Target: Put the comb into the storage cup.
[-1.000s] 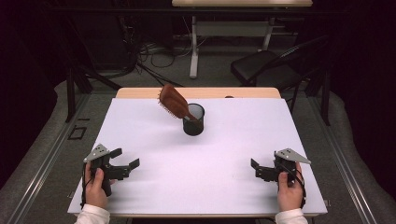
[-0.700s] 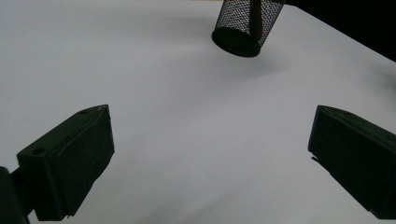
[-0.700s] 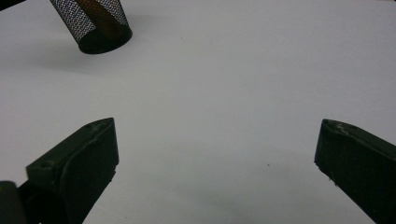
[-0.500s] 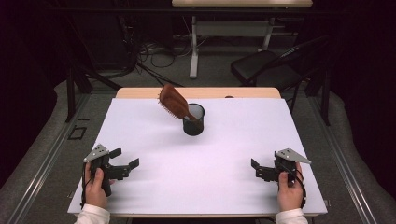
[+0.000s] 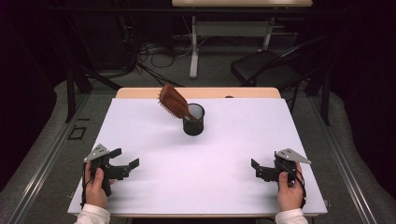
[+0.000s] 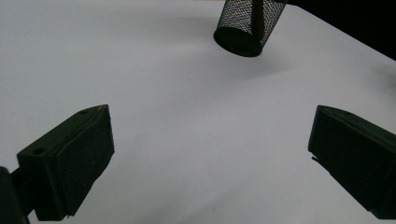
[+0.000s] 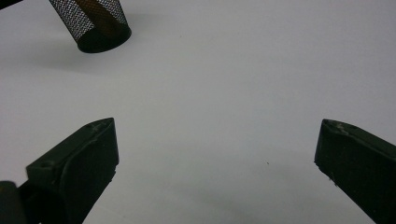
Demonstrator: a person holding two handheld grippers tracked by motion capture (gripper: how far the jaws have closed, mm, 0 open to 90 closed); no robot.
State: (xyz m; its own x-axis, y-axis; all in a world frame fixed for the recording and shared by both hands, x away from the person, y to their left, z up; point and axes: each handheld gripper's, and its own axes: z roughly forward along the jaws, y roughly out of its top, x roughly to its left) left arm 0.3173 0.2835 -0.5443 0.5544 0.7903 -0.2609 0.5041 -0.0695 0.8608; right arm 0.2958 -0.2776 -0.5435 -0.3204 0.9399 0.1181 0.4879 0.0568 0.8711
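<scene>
Hairbrush: handle hidden inside mesh cup, mid worktop. Left gripper and right gripper: jaws wide, empty, well apart.

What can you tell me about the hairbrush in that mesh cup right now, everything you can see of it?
The hairbrush is brown, wood-like, with a broad paddle head and a narrower handle. It stands handle-down in the black mesh cup, leaning over the rim toward the table's far left, bristle face turned downward. Its handle shows as a brown bar through the mesh in the right gripper view. Only the cup touches it. The cup sits mid-table toward the far edge; both grippers are open and well short of it.
</scene>
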